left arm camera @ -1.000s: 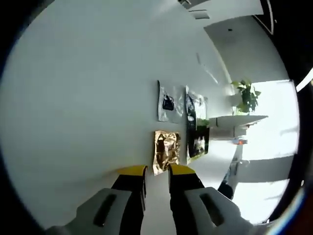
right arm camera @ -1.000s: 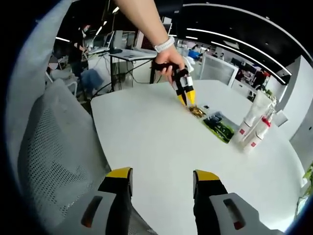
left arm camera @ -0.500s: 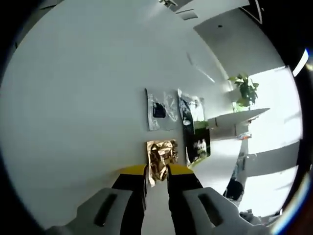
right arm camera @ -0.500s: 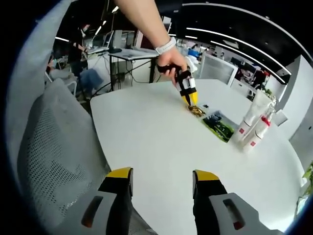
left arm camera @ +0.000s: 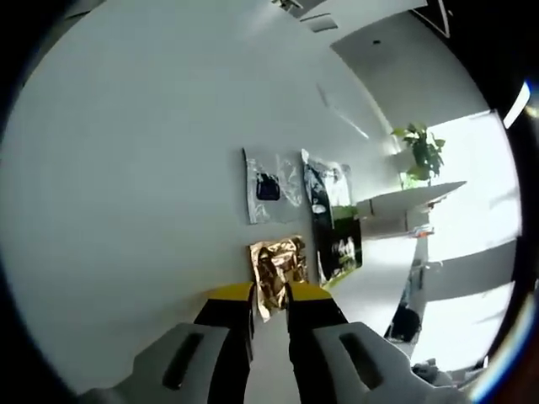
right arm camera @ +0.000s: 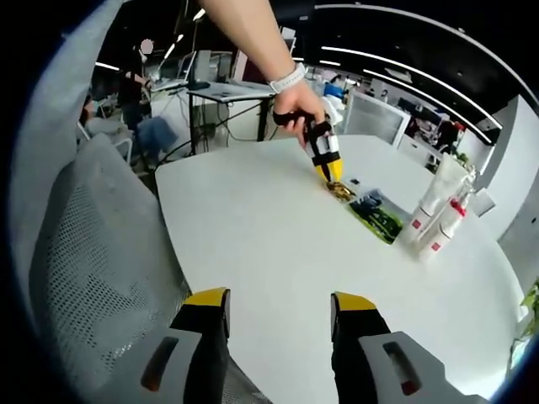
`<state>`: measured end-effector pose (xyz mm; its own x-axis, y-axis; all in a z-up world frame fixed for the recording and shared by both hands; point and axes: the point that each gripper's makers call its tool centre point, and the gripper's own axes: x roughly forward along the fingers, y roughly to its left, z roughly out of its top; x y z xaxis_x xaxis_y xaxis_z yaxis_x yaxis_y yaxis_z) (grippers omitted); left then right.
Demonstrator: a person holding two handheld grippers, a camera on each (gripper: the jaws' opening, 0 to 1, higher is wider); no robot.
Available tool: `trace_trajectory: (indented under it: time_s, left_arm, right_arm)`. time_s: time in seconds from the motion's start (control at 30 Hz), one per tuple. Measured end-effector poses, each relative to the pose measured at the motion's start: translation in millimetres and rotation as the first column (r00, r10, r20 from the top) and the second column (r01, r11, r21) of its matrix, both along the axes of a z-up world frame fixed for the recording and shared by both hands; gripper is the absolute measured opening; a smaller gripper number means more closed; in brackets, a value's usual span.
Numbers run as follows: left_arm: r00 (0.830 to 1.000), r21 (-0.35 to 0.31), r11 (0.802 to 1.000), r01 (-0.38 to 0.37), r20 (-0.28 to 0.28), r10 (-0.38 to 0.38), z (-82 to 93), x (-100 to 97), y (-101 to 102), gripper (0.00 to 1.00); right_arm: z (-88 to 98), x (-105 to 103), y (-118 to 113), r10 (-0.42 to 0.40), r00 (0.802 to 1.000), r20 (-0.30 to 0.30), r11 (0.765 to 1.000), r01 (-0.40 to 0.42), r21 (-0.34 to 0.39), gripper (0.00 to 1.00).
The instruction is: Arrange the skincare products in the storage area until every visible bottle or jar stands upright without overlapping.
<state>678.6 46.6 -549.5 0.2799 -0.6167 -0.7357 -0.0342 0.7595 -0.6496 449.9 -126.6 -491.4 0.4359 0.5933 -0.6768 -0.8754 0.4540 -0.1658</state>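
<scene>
gold sachet (left arm camera: 274,263): we see it crinkled, flat on the bench (left arm camera: 126,210), near edge between the left tool's tips.
clear sachet (left arm camera: 269,185): flat, beyond it.
green sachet (left arm camera: 335,220): flat alongside.
bottles (right arm camera: 436,220): white, upright, clustered.

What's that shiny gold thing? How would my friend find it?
Start at the big white table, where three flat packets lie close together. The gold foil sachet is the one whose edge sits between the yellow tips of the left gripper. Its neighbours are a clear sachet and a dark green one; only this one is crinkly gold.

left gripper (left arm camera: 268,295) pinching gold sachet (left arm camera: 274,263), white table (left arm camera: 126,210)
</scene>
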Motion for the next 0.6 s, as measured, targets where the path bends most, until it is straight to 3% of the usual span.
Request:
trace_trajectory:
  time_s: [0.33, 0.5, 0.6]
  left_arm:
    - [1.0, 0.008, 1.0, 0.002, 0.018, -0.002, 3.5, -2.9, -1, 0.12]
    - [1.0, 0.023, 1.0, 0.013, 0.019, -0.014, 4.5, -16.1, 2, 0.16]
    - [0.998, 0.001, 1.0, -0.016, 0.055, 0.016, 12.4, -20.7, 0, 0.17]
  right_arm:
    - [0.8, 0, 0, 0.001, 1.0, 0.002, 1.0, -0.001, 0.002, 0.44]
    - [2.2, 0, 1, 0.003, 1.0, 0.007, 1.0, -0.003, 0.008, 0.45]
    - [2.9, 1, 1, 0.001, 1.0, 0.012, 1.0, -0.002, 0.01, 0.45]
